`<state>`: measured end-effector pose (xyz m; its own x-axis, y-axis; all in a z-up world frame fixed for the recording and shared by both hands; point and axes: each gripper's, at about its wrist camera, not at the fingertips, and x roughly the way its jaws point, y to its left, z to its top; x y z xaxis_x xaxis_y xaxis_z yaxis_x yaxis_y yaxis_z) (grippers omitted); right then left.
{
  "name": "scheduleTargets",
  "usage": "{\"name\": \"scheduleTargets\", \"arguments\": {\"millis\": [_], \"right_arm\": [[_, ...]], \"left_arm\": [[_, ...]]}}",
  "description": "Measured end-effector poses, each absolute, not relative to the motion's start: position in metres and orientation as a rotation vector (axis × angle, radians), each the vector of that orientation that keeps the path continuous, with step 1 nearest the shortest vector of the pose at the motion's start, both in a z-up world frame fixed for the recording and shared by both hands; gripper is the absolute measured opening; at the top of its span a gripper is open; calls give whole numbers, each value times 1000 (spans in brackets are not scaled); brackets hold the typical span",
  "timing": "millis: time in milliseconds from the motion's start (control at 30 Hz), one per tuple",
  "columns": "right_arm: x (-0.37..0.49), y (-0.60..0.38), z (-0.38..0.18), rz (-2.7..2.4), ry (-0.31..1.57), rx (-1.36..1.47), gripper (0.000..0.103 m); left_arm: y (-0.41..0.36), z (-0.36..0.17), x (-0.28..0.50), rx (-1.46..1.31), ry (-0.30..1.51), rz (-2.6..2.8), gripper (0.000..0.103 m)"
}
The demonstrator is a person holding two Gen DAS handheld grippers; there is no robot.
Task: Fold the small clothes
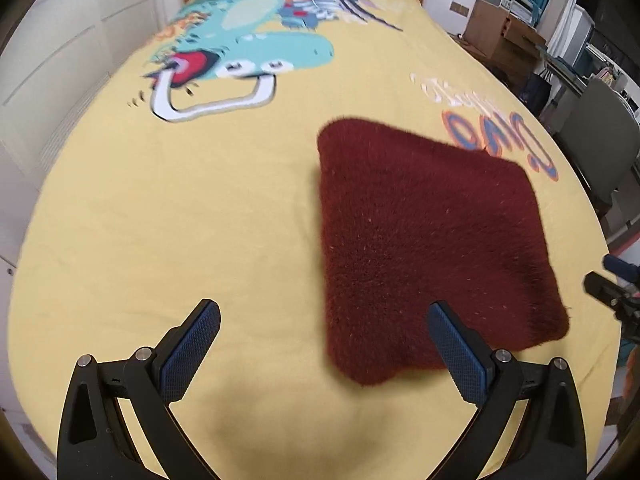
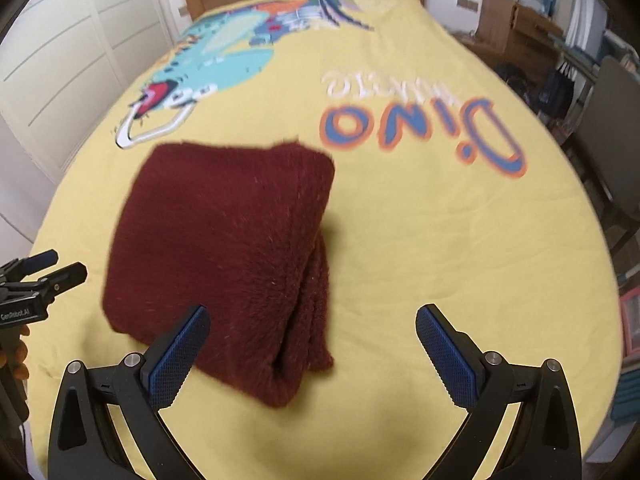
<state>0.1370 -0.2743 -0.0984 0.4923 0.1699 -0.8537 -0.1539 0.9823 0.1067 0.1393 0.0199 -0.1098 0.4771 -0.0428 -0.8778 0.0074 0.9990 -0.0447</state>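
Maroon fleece garment [image 2: 224, 240] lies folded on bed sheet [image 2: 420, 248]; soft, light, floppy, so pinch stacked edges; left tongs [image 1: 324, 344] and right tongs [image 2: 312, 344] both spread, empty

A dark red fuzzy folded garment [image 1: 432, 240] [image 2: 224, 248] lies on a yellow bedsheet [image 1: 180, 220] [image 2: 440, 248] printed with a turquoise cartoon dinosaur [image 1: 256, 40] [image 2: 216, 64].

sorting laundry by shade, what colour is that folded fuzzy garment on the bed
Dark maroon red, plain with no pattern; the folded garment shows best in the right wrist view.
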Motion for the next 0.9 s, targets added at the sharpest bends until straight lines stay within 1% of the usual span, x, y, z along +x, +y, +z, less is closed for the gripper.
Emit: {"name": "scheduleTargets", "arguments": {"millis": [167,300,600,900], "right_arm": [[109,-282,-61,181,979,-5,102],[89,-290,-41,164,946,-9,102],[55,-302,-34,144,953,-5,102],[38,-312,-34,123,953,10,102]], "left_arm": [[18,-75,116,13,1026,18,102],[15,-60,98,33,1015,28,102],[14,-54,64,28,1020,42,102],[18,-56,49,49,1038,66,102]]}}
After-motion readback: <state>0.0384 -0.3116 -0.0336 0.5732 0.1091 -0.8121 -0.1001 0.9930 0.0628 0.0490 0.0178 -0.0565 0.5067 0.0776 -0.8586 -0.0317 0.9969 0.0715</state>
